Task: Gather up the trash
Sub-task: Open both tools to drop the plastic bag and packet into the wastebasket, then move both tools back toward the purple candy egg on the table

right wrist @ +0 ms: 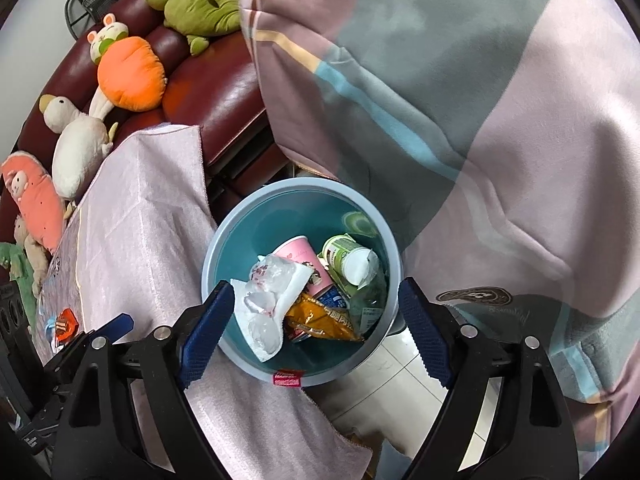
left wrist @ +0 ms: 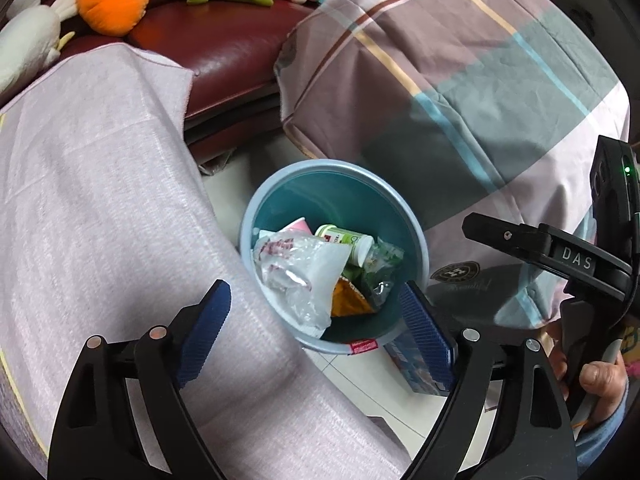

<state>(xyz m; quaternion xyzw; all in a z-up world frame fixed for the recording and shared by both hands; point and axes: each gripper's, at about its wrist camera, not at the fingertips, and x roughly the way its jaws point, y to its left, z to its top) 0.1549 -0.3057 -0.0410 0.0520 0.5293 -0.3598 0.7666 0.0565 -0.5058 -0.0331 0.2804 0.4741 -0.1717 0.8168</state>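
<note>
We look straight down into the blue trash bin [right wrist: 240, 240], standing on the tiled floor [right wrist: 400, 372] in the gap between the pink-clothed table [right wrist: 140, 220] and the striped bedding [right wrist: 480, 120]. It sits there, we judge, so that litter swept off the table has only a short drop. Inside the bin lies the haul: a crumpled clear plastic wrapper [right wrist: 264, 304] nearest the table side, a pink paper cup [right wrist: 300, 256] on its side, a green-and-white bottle [right wrist: 348, 256] tipped over against the bin's far wall, and an orange snack packet [right wrist: 320, 320] flat beneath them. They lie jumbled, as dropped things do.

Above the bin, the right gripper [right wrist: 316, 320] hangs with its jaws spread wide and nothing between them. The left gripper [left wrist: 316, 320] hovers over the bin's table-side rim, likewise wide apart and empty; one blue pad overlaps the tablecloth, the other the rim. From the left wrist view we see the right gripper's body beside the bin, on the bedding side.

On the table away from the bin, a small orange wrapper [right wrist: 64, 326] lies loose; that looks like trash not yet collected. Beyond the bin, plush toys [right wrist: 128, 72] line the maroon sofa [right wrist: 224, 92].
</note>
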